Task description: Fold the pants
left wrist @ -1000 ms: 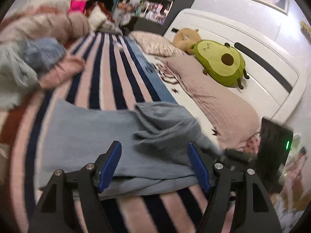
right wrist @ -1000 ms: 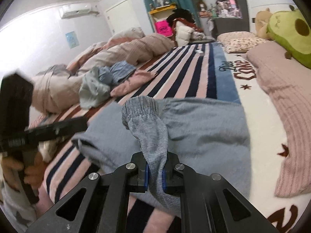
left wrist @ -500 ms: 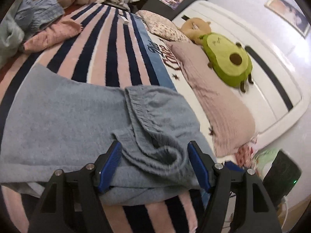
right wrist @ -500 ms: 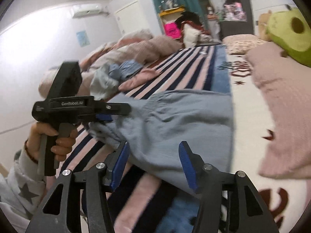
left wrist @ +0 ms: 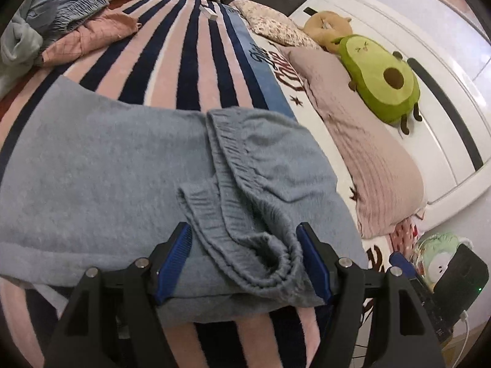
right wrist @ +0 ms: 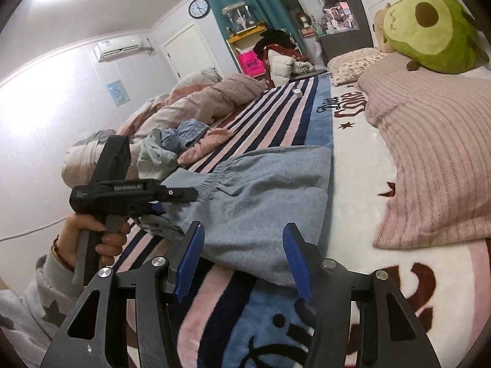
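Striped bed blanket (left wrist: 196,61) carries the grey pants (left wrist: 101,178), folded over (elastic waistband on top). Left tongs (left wrist: 244,257) are spread wide around a bunched cuff, not pinching it. Right tongs (right wrist: 244,260) gape released at the pants' near edge.

Avocado plush (left wrist: 383,79) on pink pillow (left wrist: 362,159), striped blanket (left wrist: 190,61), wall clock (right wrist: 199,8), air conditioner (right wrist: 118,48)

Left claw (left wrist: 244,259) open, blue pads spread wide, angled low and forward. Right claw (right wrist: 242,259) also open, pads well apart, nothing between them. Left hand (right wrist: 92,239) wrapped round its claw's handle, fingers curled, starred sleeve at the wrist.
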The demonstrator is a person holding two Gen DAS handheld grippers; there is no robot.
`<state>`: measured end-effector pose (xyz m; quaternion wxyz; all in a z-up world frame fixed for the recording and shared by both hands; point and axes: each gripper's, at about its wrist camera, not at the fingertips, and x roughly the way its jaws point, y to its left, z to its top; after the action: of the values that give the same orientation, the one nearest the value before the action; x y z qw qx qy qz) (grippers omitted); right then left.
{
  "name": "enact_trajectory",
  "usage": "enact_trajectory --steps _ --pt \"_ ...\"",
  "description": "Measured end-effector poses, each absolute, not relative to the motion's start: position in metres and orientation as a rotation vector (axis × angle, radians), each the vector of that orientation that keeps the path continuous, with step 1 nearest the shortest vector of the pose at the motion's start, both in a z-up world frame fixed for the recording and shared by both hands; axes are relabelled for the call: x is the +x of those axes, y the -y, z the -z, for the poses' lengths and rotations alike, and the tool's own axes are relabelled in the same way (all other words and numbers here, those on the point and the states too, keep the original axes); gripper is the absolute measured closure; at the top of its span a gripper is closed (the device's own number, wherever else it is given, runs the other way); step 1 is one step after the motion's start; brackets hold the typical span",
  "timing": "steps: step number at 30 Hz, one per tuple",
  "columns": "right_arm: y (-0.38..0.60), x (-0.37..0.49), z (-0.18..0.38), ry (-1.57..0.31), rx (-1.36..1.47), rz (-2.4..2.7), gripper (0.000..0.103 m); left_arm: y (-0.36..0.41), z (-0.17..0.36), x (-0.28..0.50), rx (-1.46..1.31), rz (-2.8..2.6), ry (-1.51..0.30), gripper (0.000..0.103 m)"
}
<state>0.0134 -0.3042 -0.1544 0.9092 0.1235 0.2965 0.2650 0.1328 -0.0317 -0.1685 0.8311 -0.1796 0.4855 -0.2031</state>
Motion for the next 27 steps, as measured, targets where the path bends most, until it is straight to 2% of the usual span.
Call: enact_trajectory --steps 3,5,7,12,22,27 --pt "0.308 0.013 0.157 -0.614 0.271 -0.548 0.054 0.04 0.17 0.133 -0.35 0.409 -1.024 0.038" --pt "0.311 0.012 0.157 -0.611 0.278 -0.545 0.054 0.044 0.17 0.133 -0.32 0.393 -1.014 0.046" --pt "0.313 0.011 0.157 -0.609 0.282 -0.541 0.054 0.048 0.168 0.132 -0.292 0.392 -1.002 0.066" --pt "0.316 0.01 0.157 -0.611 0.294 -0.53 0.054 0.052 0.156 0.13 -0.23 0.379 -0.935 0.081" --pt "0.309 0.004 0.131 -0.584 0.243 -0.516 0.054 -0.007 0.09 0.124 -0.23 0.274 -0.718 0.086" --pt "0.292 0.005 0.123 -0.582 0.204 -0.52 0.054 -0.057 0.084 0.112 -0.228 0.186 -0.687 0.087"
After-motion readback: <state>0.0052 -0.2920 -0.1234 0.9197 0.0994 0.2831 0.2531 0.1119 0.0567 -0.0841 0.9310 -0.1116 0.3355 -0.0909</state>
